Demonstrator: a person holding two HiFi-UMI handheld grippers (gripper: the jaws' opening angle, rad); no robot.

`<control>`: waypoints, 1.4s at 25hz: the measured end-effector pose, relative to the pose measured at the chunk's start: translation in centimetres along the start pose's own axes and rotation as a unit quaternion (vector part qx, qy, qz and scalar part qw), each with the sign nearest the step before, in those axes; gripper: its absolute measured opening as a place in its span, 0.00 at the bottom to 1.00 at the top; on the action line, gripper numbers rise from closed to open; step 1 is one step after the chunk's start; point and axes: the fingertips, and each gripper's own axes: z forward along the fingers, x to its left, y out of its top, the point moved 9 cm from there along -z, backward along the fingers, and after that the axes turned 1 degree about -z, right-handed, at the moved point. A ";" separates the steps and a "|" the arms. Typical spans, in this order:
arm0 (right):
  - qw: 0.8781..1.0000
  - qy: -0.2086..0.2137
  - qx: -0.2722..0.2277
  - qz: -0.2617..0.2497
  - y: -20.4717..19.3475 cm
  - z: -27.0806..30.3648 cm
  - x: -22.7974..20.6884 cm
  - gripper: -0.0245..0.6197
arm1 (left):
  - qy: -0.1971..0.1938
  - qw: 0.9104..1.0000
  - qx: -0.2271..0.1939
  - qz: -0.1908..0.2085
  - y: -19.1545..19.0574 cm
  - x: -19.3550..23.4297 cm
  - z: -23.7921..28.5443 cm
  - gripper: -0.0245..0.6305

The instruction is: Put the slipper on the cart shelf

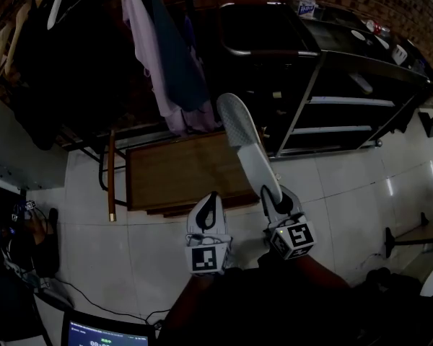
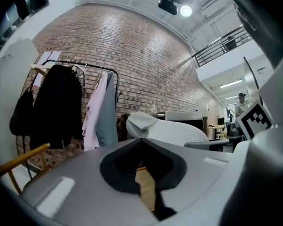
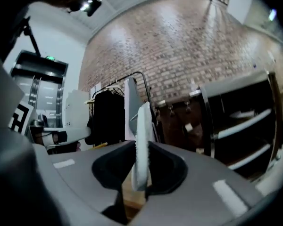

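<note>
Gripping one slipper (image 1: pixel 245 139) — right gripper (image 1: pixel 272 195), one cart (image 1: pixel 346 101)

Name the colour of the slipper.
White, with a finely textured sole; the slipper shows best in the head view.

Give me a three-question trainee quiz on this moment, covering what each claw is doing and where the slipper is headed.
1. Multiple choice: what does the right claw grip?
A) a wooden hanger
B) the white slipper
C) a water bottle

2. True or false: the left claw has something between its jaws.

3. Fill in: the slipper's free end points up toward the black ____ with open shelves.

Key:
1. B
2. False: its jaws are together with nothing between them.
3. cart
</note>
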 end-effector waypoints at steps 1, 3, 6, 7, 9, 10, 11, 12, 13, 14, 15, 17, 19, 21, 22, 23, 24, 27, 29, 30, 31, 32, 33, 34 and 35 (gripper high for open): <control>0.999 -0.003 -0.021 -0.026 1.5 0.0 0.1 0.15 | -0.002 1.000 -0.010 0.000 0.7 -0.1 0.1 0.06; 0.996 -0.012 -0.062 -0.062 4.1 0.0 0.3 0.15 | -0.006 0.999 -0.032 0.005 2.1 -0.4 0.3 0.06; 0.988 -0.032 -0.111 -0.104 6.8 -0.2 0.5 0.15 | -0.012 0.999 -0.050 0.017 3.2 -1.0 0.3 0.06; 0.984 -0.039 -0.124 -0.118 7.5 -0.3 0.6 0.15 | -0.014 0.998 -0.051 0.020 3.4 -1.1 0.3 0.06; 0.978 -0.049 -0.148 -0.138 8.9 -0.4 0.8 0.15 | -0.016 0.998 -0.051 0.022 3.6 -1.4 0.3 0.06; 0.975 -0.052 -0.159 -0.146 9.5 -0.5 1.0 0.15 | -0.016 0.998 -0.050 0.021 3.6 -1.5 0.3 0.06; 0.972 -0.052 -0.170 -0.154 10.0 -0.6 1.2 0.15 | -0.015 0.998 -0.049 0.021 3.7 -1.5 0.3 0.06; 0.969 -0.053 -0.181 -0.161 10.6 -0.7 1.5 0.15 | -0.014 0.998 -0.049 0.021 3.8 -1.5 0.3 0.06; 0.966 -0.053 -0.191 -0.168 11.1 -0.9 1.7 0.15 | -0.012 0.998 -0.049 0.022 3.8 -1.5 0.3 0.06; 0.962 -0.054 -0.201 -0.175 11.5 -1.1 1.9 0.15 | -0.011 0.998 -0.048 0.025 3.8 -1.4 0.3 0.06; 0.959 -0.054 -0.209 -0.185 11.8 -1.5 2.1 0.15 | -0.009 0.998 -0.048 0.027 3.7 -1.4 0.3 0.06; 0.953 -0.053 -0.218 -0.205 11.9 -2.3 2.0 0.15 | -0.003 0.998 -0.050 0.031 3.2 -1.8 0.1 0.06; 0.949 -0.051 -0.220 -0.219 11.4 -3.1 1.7 0.15 | 0.002 0.998 -0.055 0.033 2.6 -2.4 0.0 0.06; 0.948 -0.049 -0.223 -0.223 11.1 -3.4 1.7 0.15 | 0.004 0.998 -0.058 0.032 2.3 -2.5 -0.1 0.06; 0.947 -0.049 -0.223 -0.224 11.2 -3.4 1.8 0.15 | 0.004 0.998 -0.058 0.032 2.4 -2.4 0.0 0.06; 0.948 -0.050 -0.221 -0.224 11.4 -3.2 1.9 0.15 | 0.004 0.998 -0.057 0.032 2.7 -2.2 0.0 0.06; 0.948 -0.052 -0.218 -0.225 11.6 -3.1 2.0 0.15 | 0.004 0.998 -0.054 0.032 3.1 -2.0 0.1 0.06; 0.950 -0.059 -0.214 -0.221 11.8 -3.1 1.7 0.15 | 0.004 0.998 -0.048 0.035 3.4 -1.9 0.4 0.06; 0.950 -0.061 -0.212 -0.220 11.3 -3.5 1.1 0.15 | 0.004 0.998 -0.053 0.034 3.1 -2.4 0.5 0.06; 0.950 -0.061 -0.211 -0.220 11.3 -3.6 1.0 0.15 | 0.005 0.998 -0.057 0.031 3.2 -2.5 0.5 0.06; 0.950 -0.062 -0.211 -0.220 11.5 -3.7 1.0 0.15 | 0.005 0.998 -0.059 0.027 3.4 -2.6 0.5 0.06; 0.950 -0.063 -0.211 -0.221 11.7 -3.7 1.1 0.15 | 0.004 0.998 -0.059 0.025 3.8 -2.5 0.4 0.06; 0.950 -0.064 -0.209 -0.221 11.9 -3.7 1.2 0.15 | 0.003 0.998 -0.057 0.024 4.0 -2.5 0.4 0.06; 0.951 -0.066 -0.205 -0.221 12.0 -3.9 1.2 0.15 | 0.001 0.998 -0.054 0.024 4.1 -2.5 0.4 0.06; 0.952 -0.068 -0.200 -0.220 11.9 -4.0 1.1 0.15 | -0.001 0.998 -0.052 0.024 4.1 -2.6 0.4 0.06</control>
